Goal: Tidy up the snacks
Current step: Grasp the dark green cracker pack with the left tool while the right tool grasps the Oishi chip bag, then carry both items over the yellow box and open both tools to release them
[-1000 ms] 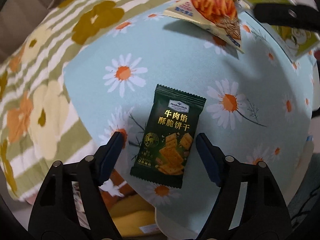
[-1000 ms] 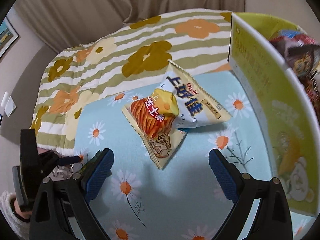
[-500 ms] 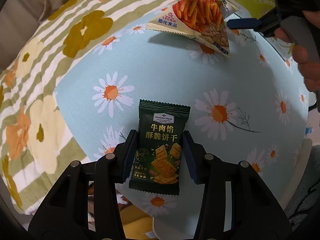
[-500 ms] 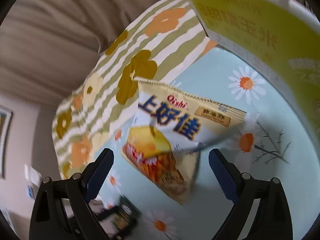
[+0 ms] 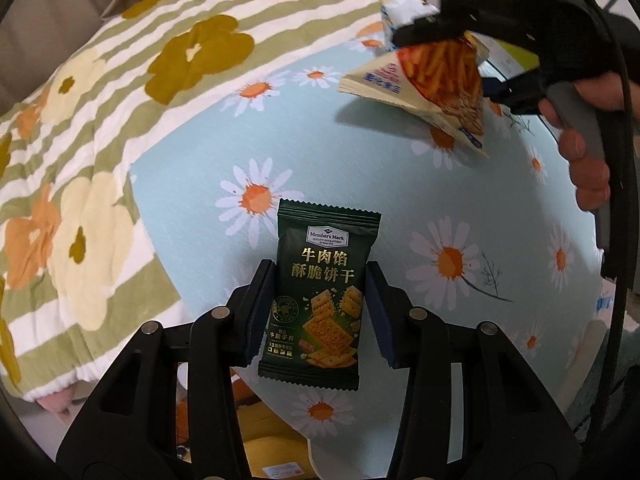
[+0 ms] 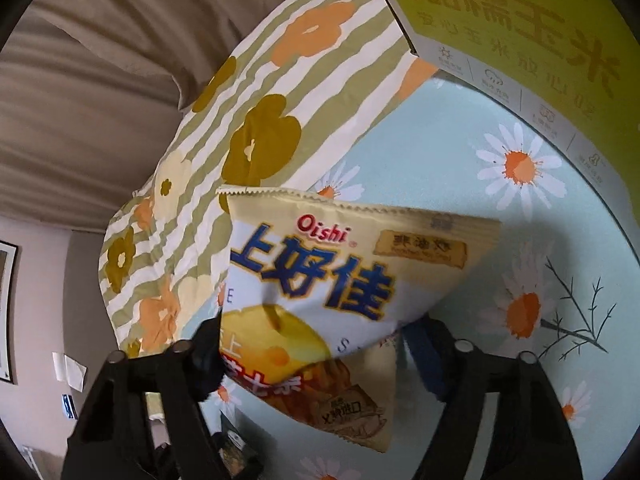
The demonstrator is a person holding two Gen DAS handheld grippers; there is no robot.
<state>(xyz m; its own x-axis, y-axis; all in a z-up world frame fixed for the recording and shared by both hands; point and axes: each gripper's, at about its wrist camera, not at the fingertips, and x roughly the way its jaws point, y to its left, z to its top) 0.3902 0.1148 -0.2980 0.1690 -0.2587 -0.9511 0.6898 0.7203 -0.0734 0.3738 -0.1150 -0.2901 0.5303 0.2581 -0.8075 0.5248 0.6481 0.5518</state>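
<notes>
While the left view hides its lettering, right gripper [image 6: 316, 356] fingers clamping Oishi bag [image 6: 344, 280]; left gripper [image 5: 318, 312] pinching cracker packet [image 5: 320, 296].

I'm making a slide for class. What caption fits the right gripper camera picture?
Right gripper shut on an Oishi snack bag, above the daisy tablecloth, near a yellow-green box.

Dark green cracker packet [image 5: 320, 300], lower centre: "Member's Mark", "牛肉馅酥脆饼干"; chip bag [image 6: 320, 300], centre: "Oishi", "上好佳"; yellow box [image 6: 520, 20], upper right: inverted "甜糯玉米".
</notes>
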